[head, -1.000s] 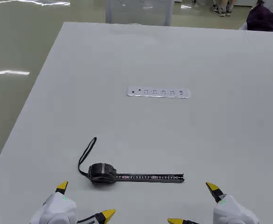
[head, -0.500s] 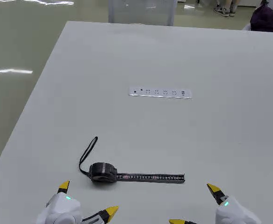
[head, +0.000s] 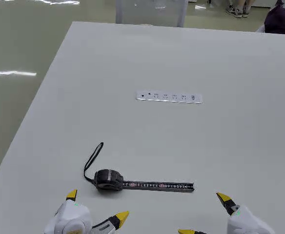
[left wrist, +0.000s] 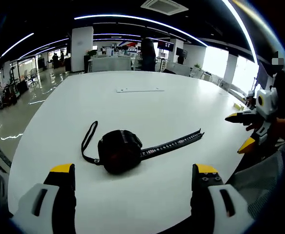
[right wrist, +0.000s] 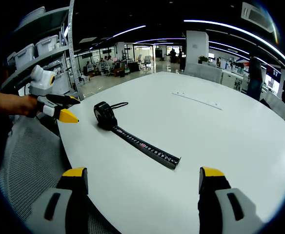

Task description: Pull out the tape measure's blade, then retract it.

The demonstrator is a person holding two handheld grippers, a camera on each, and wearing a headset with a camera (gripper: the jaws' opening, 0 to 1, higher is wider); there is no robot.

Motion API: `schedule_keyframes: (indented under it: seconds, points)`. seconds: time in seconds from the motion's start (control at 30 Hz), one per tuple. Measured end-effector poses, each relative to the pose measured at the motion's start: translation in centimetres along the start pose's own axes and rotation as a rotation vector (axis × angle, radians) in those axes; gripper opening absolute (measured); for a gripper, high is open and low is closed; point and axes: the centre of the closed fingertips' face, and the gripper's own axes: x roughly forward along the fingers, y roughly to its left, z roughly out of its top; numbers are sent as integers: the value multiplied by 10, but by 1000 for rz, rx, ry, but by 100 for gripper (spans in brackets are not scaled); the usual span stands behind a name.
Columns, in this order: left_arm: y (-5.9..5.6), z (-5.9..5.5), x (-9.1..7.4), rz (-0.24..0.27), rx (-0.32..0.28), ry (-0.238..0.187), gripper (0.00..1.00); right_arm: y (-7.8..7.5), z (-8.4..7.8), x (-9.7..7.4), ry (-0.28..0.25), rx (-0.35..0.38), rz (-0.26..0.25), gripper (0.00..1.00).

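The tape measure [head: 108,180] lies near the front edge of the white table [head: 181,58], just ahead of both grippers. Its blade [head: 158,185] lies extended flat, with the long axis left to right in the head view and the free end toward the right gripper [head: 203,214]. The left gripper [head: 97,204] and the right gripper are both spread wide, hold nothing, and are apart from the tape. The left gripper view has the case nearest. The right gripper view has the blade's free end nearest.
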Motion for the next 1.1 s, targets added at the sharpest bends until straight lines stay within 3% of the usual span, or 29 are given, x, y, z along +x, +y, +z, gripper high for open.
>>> schedule_keyframes:
  seconds: [0.33,1.1]
  points:
    - [7,7,6,62,-36,-31,94,-2,-1,3,5,-29,36,89]
    - [18,0,23,125,-142,-22,89,-21,-7,18,29,-93,108,74]
